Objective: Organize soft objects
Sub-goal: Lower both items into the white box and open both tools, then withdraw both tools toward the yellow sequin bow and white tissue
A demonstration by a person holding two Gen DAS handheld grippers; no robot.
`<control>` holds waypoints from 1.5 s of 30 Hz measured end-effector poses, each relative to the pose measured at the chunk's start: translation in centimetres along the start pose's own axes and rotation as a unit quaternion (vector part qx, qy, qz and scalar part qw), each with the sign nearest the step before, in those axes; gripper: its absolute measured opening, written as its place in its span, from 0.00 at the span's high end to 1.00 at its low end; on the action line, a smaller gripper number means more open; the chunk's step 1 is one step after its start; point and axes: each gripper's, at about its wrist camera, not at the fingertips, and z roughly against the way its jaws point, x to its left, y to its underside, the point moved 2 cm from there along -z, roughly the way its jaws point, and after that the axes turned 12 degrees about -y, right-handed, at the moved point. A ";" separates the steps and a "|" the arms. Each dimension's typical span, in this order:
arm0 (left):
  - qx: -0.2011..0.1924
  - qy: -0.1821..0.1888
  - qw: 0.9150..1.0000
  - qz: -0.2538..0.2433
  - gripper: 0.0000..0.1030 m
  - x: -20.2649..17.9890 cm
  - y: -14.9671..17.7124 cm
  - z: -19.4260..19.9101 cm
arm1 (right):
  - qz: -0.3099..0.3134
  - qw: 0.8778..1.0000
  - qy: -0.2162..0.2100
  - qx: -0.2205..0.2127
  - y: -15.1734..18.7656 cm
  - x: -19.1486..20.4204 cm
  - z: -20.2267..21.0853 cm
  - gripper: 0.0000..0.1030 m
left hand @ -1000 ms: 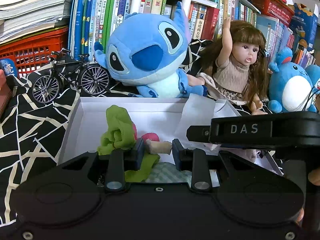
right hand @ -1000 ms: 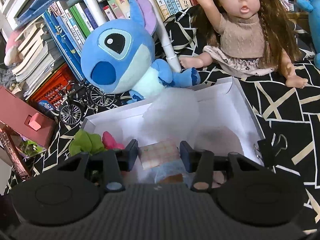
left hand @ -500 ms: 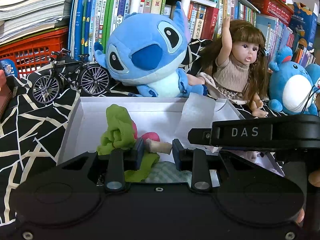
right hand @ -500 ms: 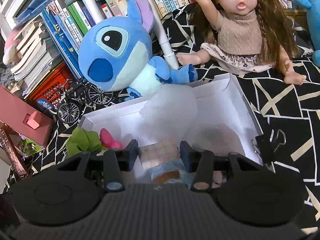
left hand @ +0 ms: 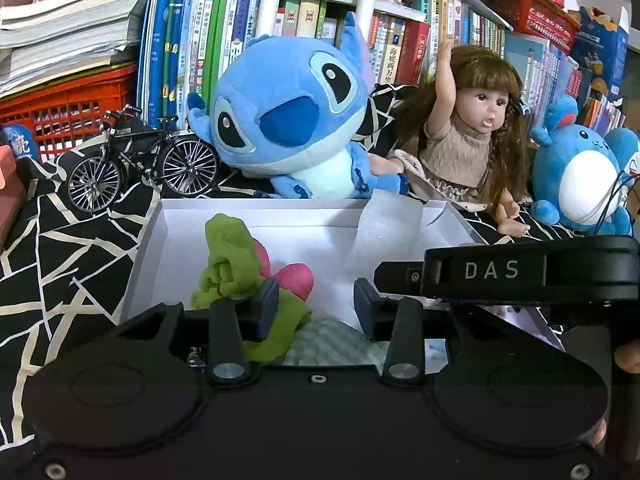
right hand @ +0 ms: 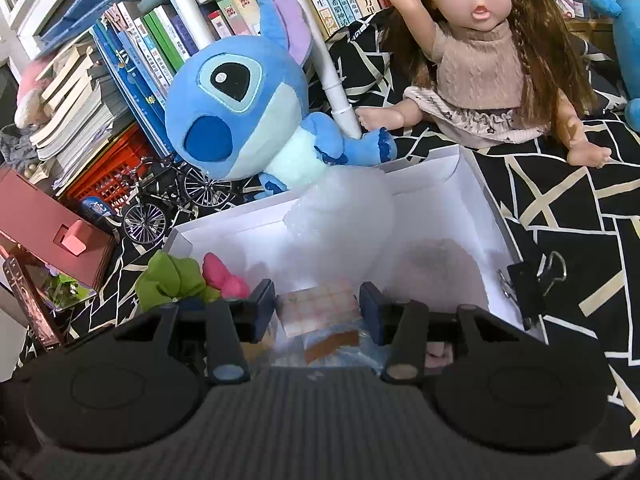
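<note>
Two tongs, both over the near end of one white box, both with jaws opening. Left tongs: moderate gap, pads clear of everything; green cloth bunched against the outer face of the left pad and trailing beneath it; pale checked cloth directly below the gap. Right tongs: moderate gap, one pink-checked packet between the pads, left edge just at the left pad, right edge with a slight gap; contact too close to tell for certain. Below it, one small brown-and-blue wrapped piece.

Just beyond the left tongs: one pink soft piece touching the green cloth. Further into the box, ahead of both tongs: one translucent white foam sheet leaning on the far wall. To the right of the right tongs: one black binder clip on the box rim.

Beyond the box, on black cloth with pale lines: one blue big-eared plush straight ahead, one long-haired doll with one arm raised to its right, one round blue-and-white plush further right, one model bicycle to the left. Left of the right tongs: one pink case. Farthest back: rows of books and two red baskets, one at each side.
</note>
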 end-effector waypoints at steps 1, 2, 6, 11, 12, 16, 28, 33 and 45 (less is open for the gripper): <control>-0.001 0.001 1.000 0.000 0.59 0.0 0.0 0.1 | 0.001 1.000 -0.001 -0.002 0.0 0.0 0.1 0.37; -0.002 0.002 1.000 0.001 0.59 0.0 0.0 0.2 | 0.002 1.000 -0.002 -0.004 0.0 0.0 0.3 0.37; -0.005 0.005 1.000 0.006 0.54 0.1 0.2 0.9 | 0.006 1.000 -0.006 -0.010 0.1 0.0 0.9 0.34; -0.013 0.006 1.000 0.006 0.43 0.2 0.2 2.0 | 0.014 1.000 -0.012 -0.018 0.2 0.2 1.8 0.30; -0.015 0.006 1.000 0.007 0.39 0.3 0.2 2.3 | 0.015 1.000 -0.014 -0.019 0.2 0.2 2.0 0.29; -0.026 0.004 1.000 0.007 0.27 0.4 0.3 3.6 | 0.016 0.999 -0.023 -0.026 0.3 0.3 3.0 0.26; -0.056 -0.001 0.998 0.008 0.19 1.4 1.9 7.2 | 0.054 0.997 -0.041 -0.040 1.6 1.3 5.7 0.24; -0.072 0.003 0.997 0.007 0.18 1.7 2.7 9.0 | 0.070 0.995 -0.052 -0.046 2.4 1.8 6.9 0.23; -0.089 0.005 0.996 0.005 0.17 2.3 4.7 12.3 | 0.105 0.991 -0.066 -0.055 3.8 3.1 8.9 0.21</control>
